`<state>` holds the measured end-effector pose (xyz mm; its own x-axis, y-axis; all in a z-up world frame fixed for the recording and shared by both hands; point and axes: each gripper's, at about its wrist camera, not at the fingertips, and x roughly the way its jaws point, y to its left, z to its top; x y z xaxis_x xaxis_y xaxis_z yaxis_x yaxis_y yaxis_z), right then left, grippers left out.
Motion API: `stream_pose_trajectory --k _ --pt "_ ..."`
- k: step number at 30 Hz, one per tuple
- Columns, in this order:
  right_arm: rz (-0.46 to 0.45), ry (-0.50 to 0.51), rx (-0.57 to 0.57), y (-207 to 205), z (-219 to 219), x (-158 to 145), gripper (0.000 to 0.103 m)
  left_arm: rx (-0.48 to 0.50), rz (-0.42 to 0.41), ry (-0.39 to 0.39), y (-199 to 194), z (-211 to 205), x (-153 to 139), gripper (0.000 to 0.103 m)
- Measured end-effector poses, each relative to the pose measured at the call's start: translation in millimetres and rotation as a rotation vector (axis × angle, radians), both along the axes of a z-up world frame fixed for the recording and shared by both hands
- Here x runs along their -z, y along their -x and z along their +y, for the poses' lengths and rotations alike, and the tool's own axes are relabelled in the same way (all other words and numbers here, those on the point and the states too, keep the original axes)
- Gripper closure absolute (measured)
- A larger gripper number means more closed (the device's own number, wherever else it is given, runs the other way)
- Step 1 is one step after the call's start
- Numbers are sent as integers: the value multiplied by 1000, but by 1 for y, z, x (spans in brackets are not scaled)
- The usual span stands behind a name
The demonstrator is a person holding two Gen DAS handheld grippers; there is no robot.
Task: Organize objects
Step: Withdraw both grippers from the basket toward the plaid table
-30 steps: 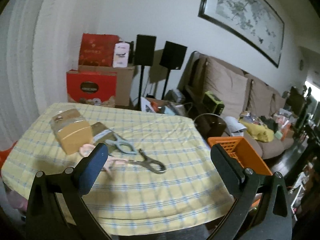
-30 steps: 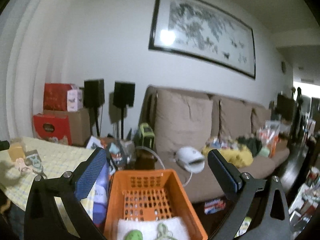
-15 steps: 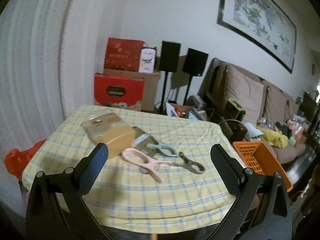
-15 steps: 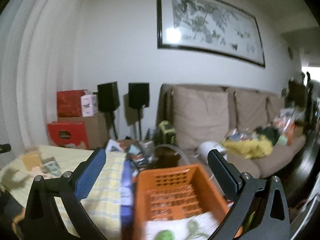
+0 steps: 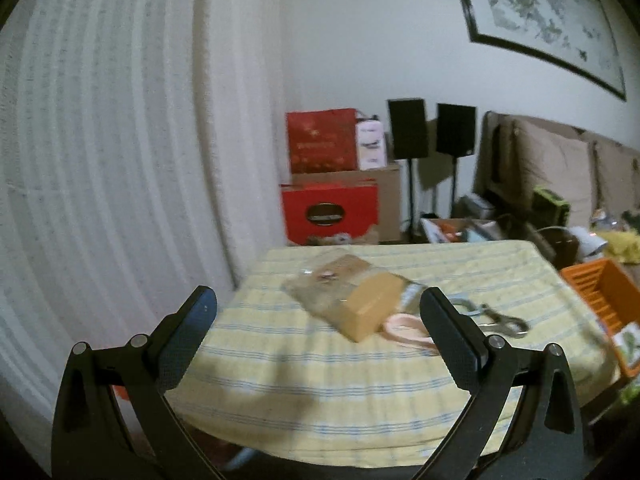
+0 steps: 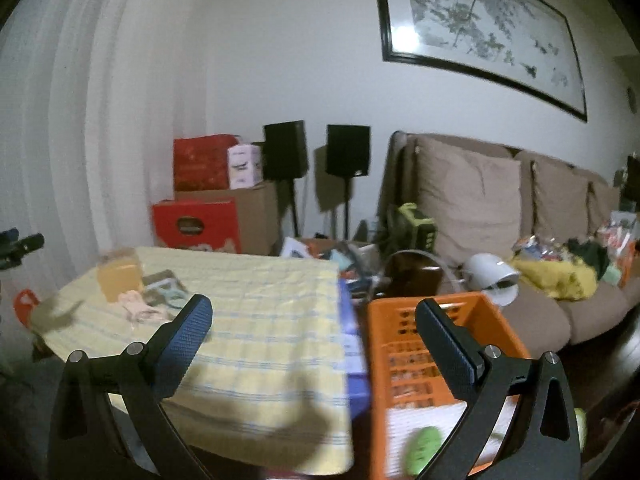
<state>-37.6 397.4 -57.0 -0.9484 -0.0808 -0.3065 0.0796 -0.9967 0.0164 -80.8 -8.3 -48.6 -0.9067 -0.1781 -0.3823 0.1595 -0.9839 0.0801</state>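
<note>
A tan box (image 5: 374, 306) lies on the yellow checked tablecloth (image 5: 320, 364), partly on a clear packet (image 5: 324, 284). Beside it lie a pink clip (image 5: 404, 330), a pale blue clip (image 5: 460, 305) and a grey metal clip (image 5: 504, 322). My left gripper (image 5: 318, 312) hangs open above the table's near left part, short of the box, nothing between its fingers. An orange basket (image 6: 432, 344) stands to the right of the table with a white item and something green inside. My right gripper (image 6: 312, 316) is open over the gap between tablecloth (image 6: 256, 320) and basket. The box (image 6: 119, 276) shows far left.
White curtains (image 5: 120, 160) hang left of the table. Red boxes (image 5: 328, 184) and cartons with two black speakers on stands (image 5: 432, 128) stand behind it. A beige sofa (image 6: 500, 216) piled with clutter runs along the right wall. The other gripper's tip (image 6: 16, 242) shows at the left edge.
The left wrist view has swung left, so box and clips now sit right of centre. The right wrist view has also swung left, bringing the table in and the basket to the right.
</note>
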Motion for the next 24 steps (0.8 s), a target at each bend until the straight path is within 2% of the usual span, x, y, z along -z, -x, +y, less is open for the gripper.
stream_pose_trajectory --k 3,6,8,11,15,17,20,22,24 --pt "5 99 -55 2 -24 -6 1 -20 21 -68 -6 -20 -3 2" --pt "-43 114 -119 11 -52 -19 1 -26 57 -137 -14 -37 -8 2" --pt "-43 112 -141 14 -71 -28 1 -25 50 -148 -13 -44 -8 1" --pt "-24 77 -150 17 -98 -40 1 3 -45 -103 -4 -47 1 1" --pt "-10 -10 -150 22 -130 -48 1 25 -60 -63 -6 -44 11 1" --pt "1 -54 -139 23 -142 -49 1 38 -75 -71 -2 -44 15 1" --pt "1 -121 -112 31 -157 -45 1 70 -140 -126 13 -46 22 1" --pt "-6 -131 -112 36 -163 -41 1 109 -165 -158 21 -48 25 1" --pt "-21 -95 -145 42 -166 -39 1 126 -184 -171 28 -49 24 1"
